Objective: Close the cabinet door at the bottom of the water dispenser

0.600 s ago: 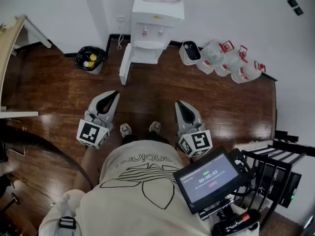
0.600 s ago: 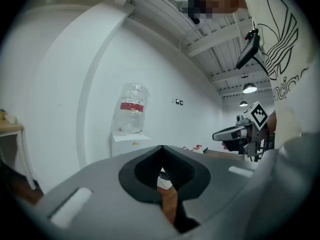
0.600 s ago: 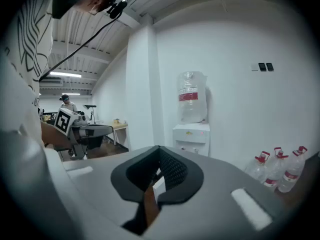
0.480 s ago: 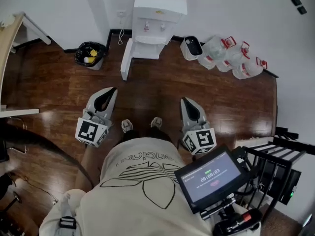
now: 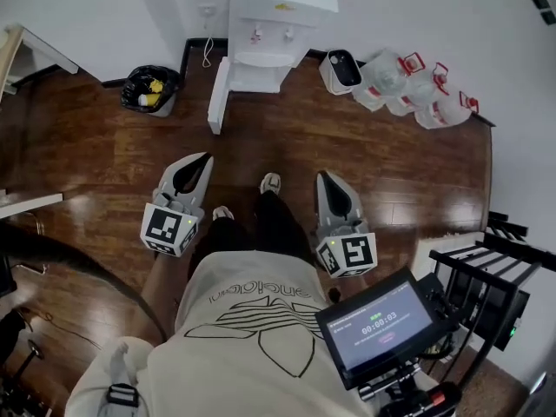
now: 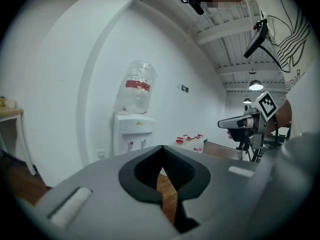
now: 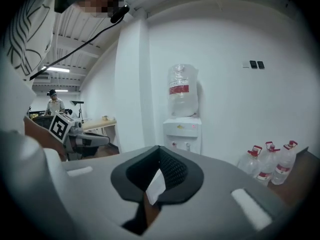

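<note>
The white water dispenser (image 5: 280,24) stands against the far wall with a bottle on top (image 6: 136,86). Its bottom cabinet door (image 5: 217,95) hangs open, swung out to the left over the wood floor. My left gripper (image 5: 205,157) and right gripper (image 5: 322,176) are held level in front of me, well short of the dispenser. Both are shut with nothing between the jaws. In the left gripper view the dispenser (image 6: 132,134) rises above the closed jaws. In the right gripper view the dispenser (image 7: 182,131) stands ahead and a white strip of the door (image 7: 155,186) shows through the jaw notch.
A black bin (image 5: 149,89) sits left of the dispenser. A small white bin (image 5: 340,70) and several water jugs (image 5: 408,89) sit to its right. A black rack (image 5: 486,285) and a screen (image 5: 382,324) are at my right, a table edge (image 5: 17,42) at far left.
The person has stepped forward with one foot, and the dispenser has come a little nearer in the head view. Both grippers stay shut and keep their places beside the body.
</note>
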